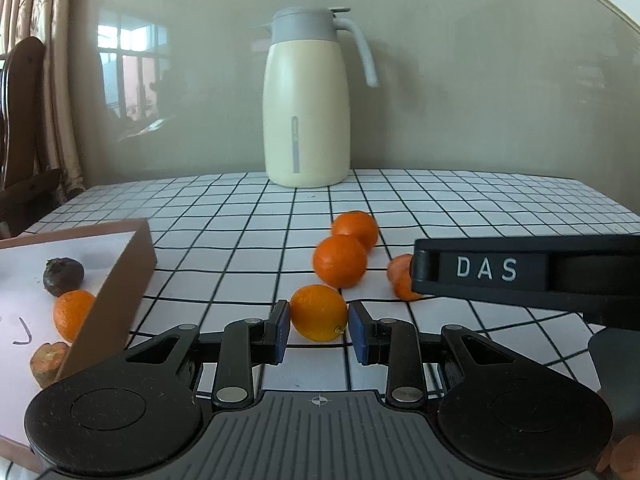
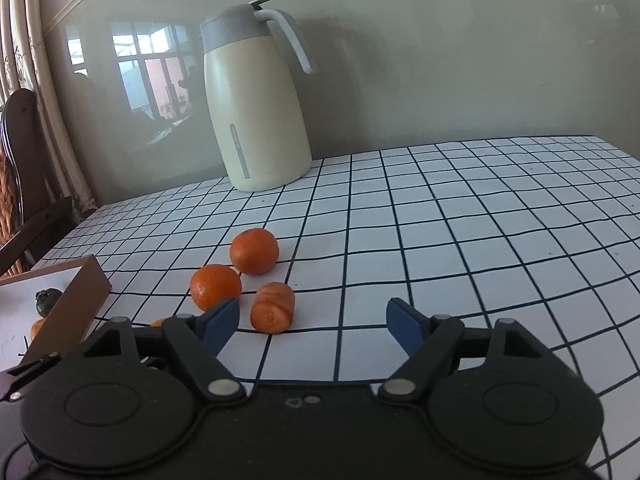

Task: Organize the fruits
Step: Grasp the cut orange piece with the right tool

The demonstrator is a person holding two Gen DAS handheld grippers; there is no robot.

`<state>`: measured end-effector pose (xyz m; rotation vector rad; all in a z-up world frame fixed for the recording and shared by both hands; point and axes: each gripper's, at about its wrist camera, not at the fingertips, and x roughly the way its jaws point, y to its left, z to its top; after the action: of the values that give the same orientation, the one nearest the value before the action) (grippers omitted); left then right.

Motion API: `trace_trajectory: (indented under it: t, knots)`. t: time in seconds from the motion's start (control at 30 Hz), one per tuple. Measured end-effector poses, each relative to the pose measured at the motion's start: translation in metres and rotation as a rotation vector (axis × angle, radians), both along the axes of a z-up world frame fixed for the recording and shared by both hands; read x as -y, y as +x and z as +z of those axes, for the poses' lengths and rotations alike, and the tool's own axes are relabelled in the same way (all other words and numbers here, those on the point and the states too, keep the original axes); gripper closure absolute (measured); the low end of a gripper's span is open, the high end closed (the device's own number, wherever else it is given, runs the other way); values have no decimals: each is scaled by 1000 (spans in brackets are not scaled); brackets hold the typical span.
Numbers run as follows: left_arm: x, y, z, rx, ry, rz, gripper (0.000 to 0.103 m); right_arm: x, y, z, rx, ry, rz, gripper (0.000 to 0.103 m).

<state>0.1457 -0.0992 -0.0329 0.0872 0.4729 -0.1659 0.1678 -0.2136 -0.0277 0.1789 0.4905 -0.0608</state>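
Left tool (image 1: pixel 318 330) nearest, level and pointing forward across the checked surface (image 1: pixel 240 248), blue pads set on either side of an orange (image 1: pixel 318 318), left pad touching the peel, right pad just beside it; whether truly clenched on it, cannot tell. Orange resting on the surface, its small stem nub turned toward the right pad. To the left, a shallow brown-walled box (image 1: pixel 120 300) with white floor, holding a dark round fruit (image 1: pixel 63 276), another orange (image 1: pixel 72 314) and a carrot stub (image 1: pixel 47 362).

Right tool (image 2: pixel 313 322) released, pads spread wide, hovering low. Just ahead of its left pad, a short carrot piece (image 2: pixel 273 308) lying on its side, long axis running front to back, cut face toward the camera. Behind it two tangerines (image 2: pixel 216 286), near each other. Farthest back, a cream thermal jug (image 2: pixel 256 96) with grey lid, upright against the wall, handle to the right.
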Motion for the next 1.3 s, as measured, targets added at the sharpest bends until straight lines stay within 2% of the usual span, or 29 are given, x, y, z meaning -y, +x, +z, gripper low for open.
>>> trace_trajectory:
  t: [0.3, 0.57, 0.67, 0.7, 0.77, 0.9, 0.93, 1.1, 1.3]
  knots:
    - [-7, 3, -1, 1, 7, 7, 71, -2, 11, 0, -5, 5, -1, 30]
    - [-5, 2, -1, 8, 25, 0, 71, -2, 19, -3, -23, 12, 4, 39]
    - [-4, 2, -1, 8, 28, 0, 71, -5, 24, -4, -36, 17, 18, 50]
    - [-4, 2, -1, 8, 31, -1, 71, -7, 26, -5, -44, 9, 23, 57]
    - [-4, 1, -1, 7, 34, -4, 71, -10, 29, -7, -50, -5, 35, 63]
    - [-5, 3, -1, -4, 24, -10, 71, -19, 28, -7, -50, -25, 73, 83]
    - [-6, 3, -1, -9, 23, -7, 71, -21, 27, -6, -49, -28, 79, 85]
    - [-11, 9, -4, -56, -25, 1, 71, -18, 22, -5, -51, -24, 78, 85]
    - [-16, 11, -4, -49, -45, 33, 71, -8, 10, -1, -47, -37, 77, 85]
